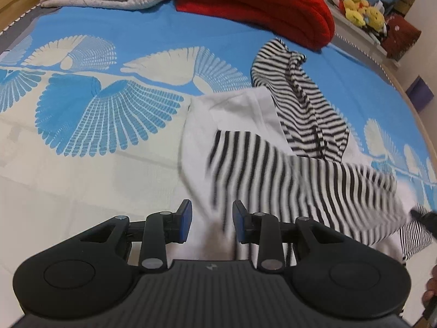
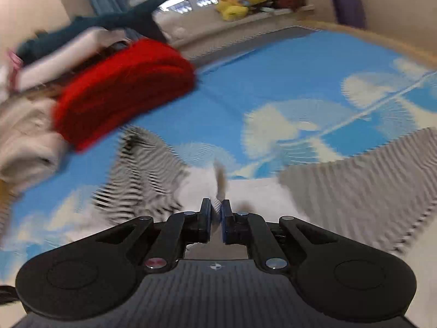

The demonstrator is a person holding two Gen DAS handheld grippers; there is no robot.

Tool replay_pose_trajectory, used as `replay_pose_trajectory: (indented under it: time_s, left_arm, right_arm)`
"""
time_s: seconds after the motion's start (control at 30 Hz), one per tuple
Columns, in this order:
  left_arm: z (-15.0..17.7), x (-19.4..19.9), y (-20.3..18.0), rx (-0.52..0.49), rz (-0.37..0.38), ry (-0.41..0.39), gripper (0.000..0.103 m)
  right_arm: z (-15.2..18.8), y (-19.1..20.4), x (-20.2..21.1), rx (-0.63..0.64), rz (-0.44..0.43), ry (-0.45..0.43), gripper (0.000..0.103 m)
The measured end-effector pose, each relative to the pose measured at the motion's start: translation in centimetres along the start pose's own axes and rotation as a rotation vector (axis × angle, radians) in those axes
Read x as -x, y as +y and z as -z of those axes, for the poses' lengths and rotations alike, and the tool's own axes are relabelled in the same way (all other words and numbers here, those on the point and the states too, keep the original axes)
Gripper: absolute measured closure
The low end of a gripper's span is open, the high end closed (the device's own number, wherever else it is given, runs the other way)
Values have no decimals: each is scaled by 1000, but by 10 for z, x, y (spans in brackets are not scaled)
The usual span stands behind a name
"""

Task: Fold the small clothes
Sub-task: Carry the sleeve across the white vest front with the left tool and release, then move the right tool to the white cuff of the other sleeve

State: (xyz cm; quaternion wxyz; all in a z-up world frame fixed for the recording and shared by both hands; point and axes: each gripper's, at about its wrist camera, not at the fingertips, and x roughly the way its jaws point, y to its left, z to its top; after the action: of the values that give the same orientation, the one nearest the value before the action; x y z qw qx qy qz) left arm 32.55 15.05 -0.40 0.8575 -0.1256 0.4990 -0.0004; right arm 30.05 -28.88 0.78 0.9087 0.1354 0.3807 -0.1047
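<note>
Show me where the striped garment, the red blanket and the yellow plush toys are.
striped garment (image 1: 297,114): left wrist view, on its upper crumpled part.
red blanket (image 1: 259,5): left wrist view, on its folded top.
yellow plush toys (image 2: 240,0): right wrist view, on the pile's middle.

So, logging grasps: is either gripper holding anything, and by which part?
The right gripper pinches the striped shirt by an edge fold; the left gripper is open, holding nothing.
</note>
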Motion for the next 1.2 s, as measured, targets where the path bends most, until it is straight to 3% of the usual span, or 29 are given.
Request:
replay_pose_trajectory:
  time_s: [0.07, 0.13, 0.27, 0.37, 0.43, 0.5, 0.57, 0.63, 0.7, 0.8, 0.87, 0.97, 1.07, 1.2]
  left_arm:
    - [2, -2, -3, -12, 7, 7, 68]
    - [3, -4, -8, -28, 18, 14, 68]
    - [15, -17, -22, -77, 52, 60, 68]
    - [34, -39, -29, -105, 75, 147, 68]
    - [48, -56, -29, -117, 57, 216, 68]
    - [55, -61, -32, -155, 23, 221, 68]
    - [52, -51, -38, -162, 8, 203, 69]
    - [48, -40, -44, -158, 45, 153, 68]
    - [50, -43, -45, -159, 38, 168, 68]
    - [59, -57, -44, -147, 7, 246, 68]
    - [56, -48, -50, -155, 9, 222, 68]
    - [46, -18, -66, -205, 18, 108, 65]
    - [42, 15, -88, -246, 61, 4, 51]
    - [46, 28, -109, -290, 100, -20, 47]
  right_arm:
    - [8, -12, -22, 8, 136, 105, 95]
    - [11, -24, -30, -41, 184, 136, 94]
    - [-1, -22, -17, -29, 65, 35, 91]
    - [1, -25, -29, -74, -86, 138, 85]
    - [9, -28, -47, -67, -62, 245, 85]
    - [19, -36, -64, -53, 35, 347, 85]
    - [20, -45, -65, -96, 38, 350, 85]
    - [12, -43, -57, -97, 1, 305, 84]
    - [11, -42, -52, -79, -23, 272, 78]
    - [18, -52, -64, -116, 25, 378, 76]
    - [14, -57, -56, -126, 22, 359, 77]
    - [0, -57, -30, -79, 8, 258, 75]
    - [-15, -68, -6, -89, -17, 172, 68]
    - [-34, -94, 17, -77, 0, 72, 65]
